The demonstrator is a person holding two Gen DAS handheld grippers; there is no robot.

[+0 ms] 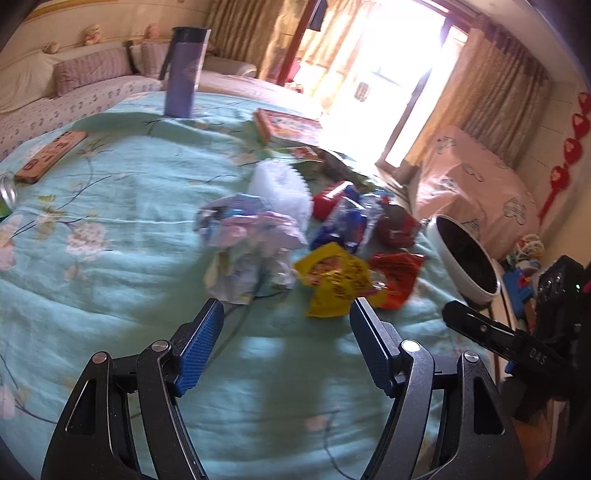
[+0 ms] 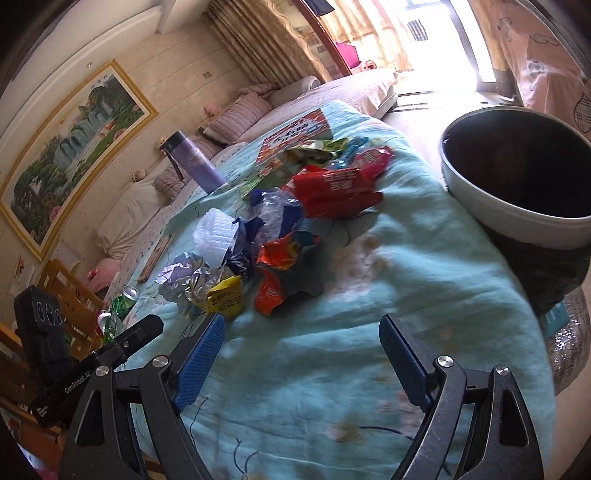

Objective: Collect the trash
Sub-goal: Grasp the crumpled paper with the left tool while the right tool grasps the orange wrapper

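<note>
The litter pile (image 1: 295,236) lies on the blue-green bedspread (image 1: 110,258), just ahead of the left gripper (image 1: 286,314), jaws spread and empty. The yellow wrapper (image 1: 332,280) is nearest. The right gripper (image 2: 301,328), also spread, sits nearer the bin (image 2: 517,221).

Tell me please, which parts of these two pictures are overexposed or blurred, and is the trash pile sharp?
Left wrist view: the doorway is blown out to white, and glare washes over the box beside it; the trash pile is smeared by motion blur. Right wrist view: the window is overexposed at the top, the pile is somewhat sharper, and the bin bulges from fisheye distortion.
</note>
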